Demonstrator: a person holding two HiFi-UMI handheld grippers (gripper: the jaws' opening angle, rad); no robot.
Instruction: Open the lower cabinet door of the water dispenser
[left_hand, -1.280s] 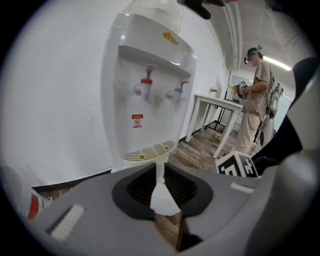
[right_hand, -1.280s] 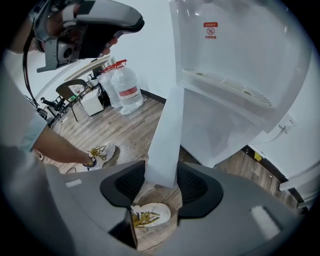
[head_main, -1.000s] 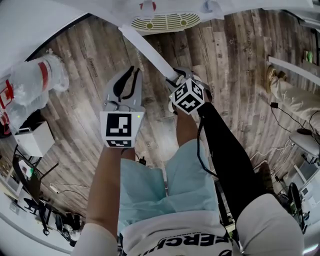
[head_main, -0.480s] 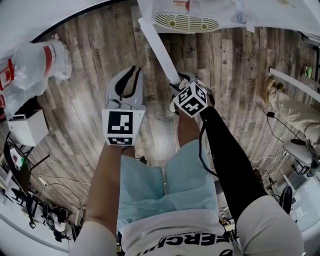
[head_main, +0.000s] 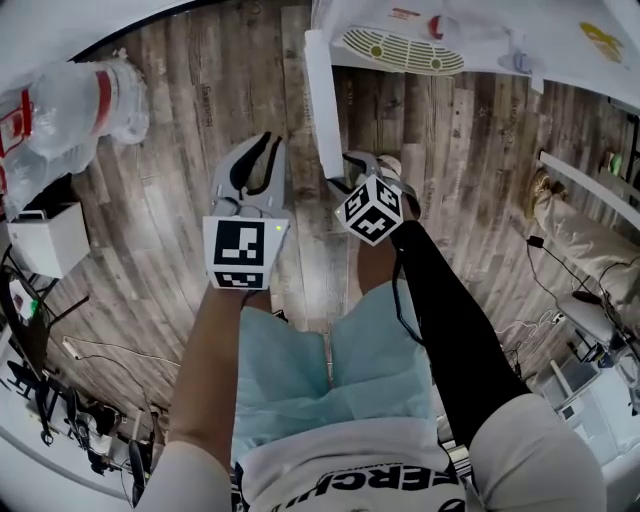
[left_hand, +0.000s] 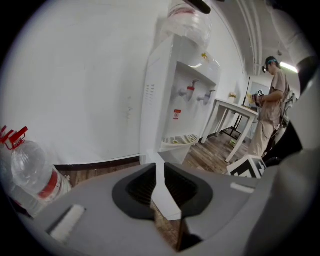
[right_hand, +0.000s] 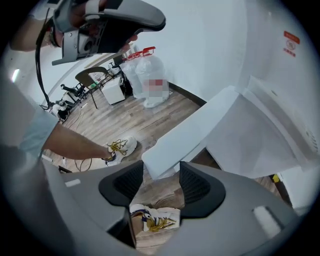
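The white water dispenser (head_main: 400, 48) (left_hand: 180, 95) stands against the wall. Its lower cabinet door (head_main: 320, 100) (right_hand: 190, 132) is swung out into the room as a long white slab. My right gripper (head_main: 352, 160) (right_hand: 161, 172) points steeply down at the door's free end. Its jaws have just been opening and stand open, with the door's corner showing between the tips. My left gripper (head_main: 262, 140) (left_hand: 157, 172) hangs left of the door with nothing between its jaws. They are only a narrow slit apart, and the door (left_hand: 157, 165) shows through that slit.
Large water bottles (head_main: 70, 105) (left_hand: 32, 172) (right_hand: 147, 75) sit by the wall to the left, with a white box (head_main: 45, 245) and cables nearby. Another person (left_hand: 272, 107) stands at a white table (left_hand: 235, 107) to the right. My feet (right_hand: 120, 147) are under the grippers.
In the head view the door has swung from a slant to nearly straight toward me. My right gripper came along at its free end, and the dispenser drifted right.
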